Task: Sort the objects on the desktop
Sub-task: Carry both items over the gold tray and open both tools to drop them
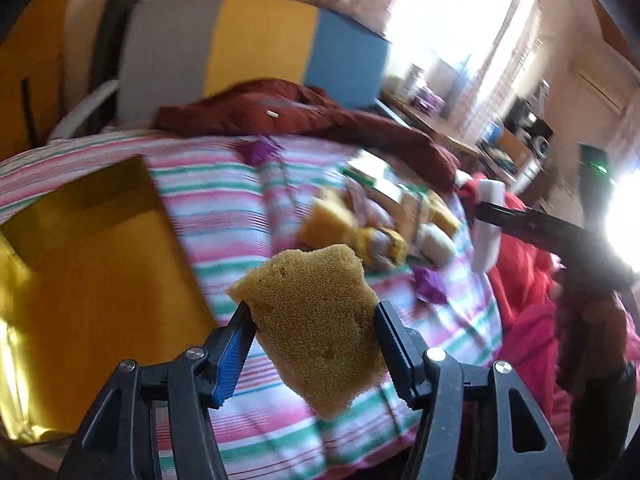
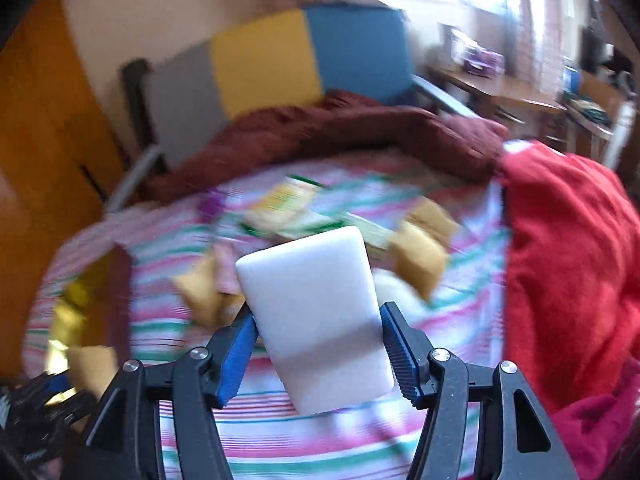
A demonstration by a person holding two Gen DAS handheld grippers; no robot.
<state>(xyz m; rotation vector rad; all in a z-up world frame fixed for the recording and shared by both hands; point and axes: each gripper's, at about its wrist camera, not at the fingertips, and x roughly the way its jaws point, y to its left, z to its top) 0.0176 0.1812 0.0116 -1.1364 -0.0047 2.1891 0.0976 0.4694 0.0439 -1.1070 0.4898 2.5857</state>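
My left gripper (image 1: 312, 312) is shut on a ragged yellow sponge (image 1: 316, 320) and holds it above the striped bedspread (image 1: 248, 216). A gold box (image 1: 92, 264) lies open just to its left. My right gripper (image 2: 316, 316) is shut on a white block (image 2: 320, 316), held above the striped bedspread (image 2: 280, 432). The white block and right gripper also show in the left wrist view (image 1: 490, 232) at the right. A blurred pile of yellow sponges (image 1: 332, 220), green-and-yellow packets (image 1: 372, 172) and pale items lies mid-bed; the sponges also show in the right wrist view (image 2: 420, 256).
Purple wrappers (image 1: 430, 286) lie on the bedspread. A dark red blanket (image 1: 304, 116) lies along the far side, a bright red cloth (image 2: 568, 248) at the right. A grey, yellow and blue headboard (image 1: 256, 48) stands behind. A wooden desk (image 2: 504, 92) stands at the far right.
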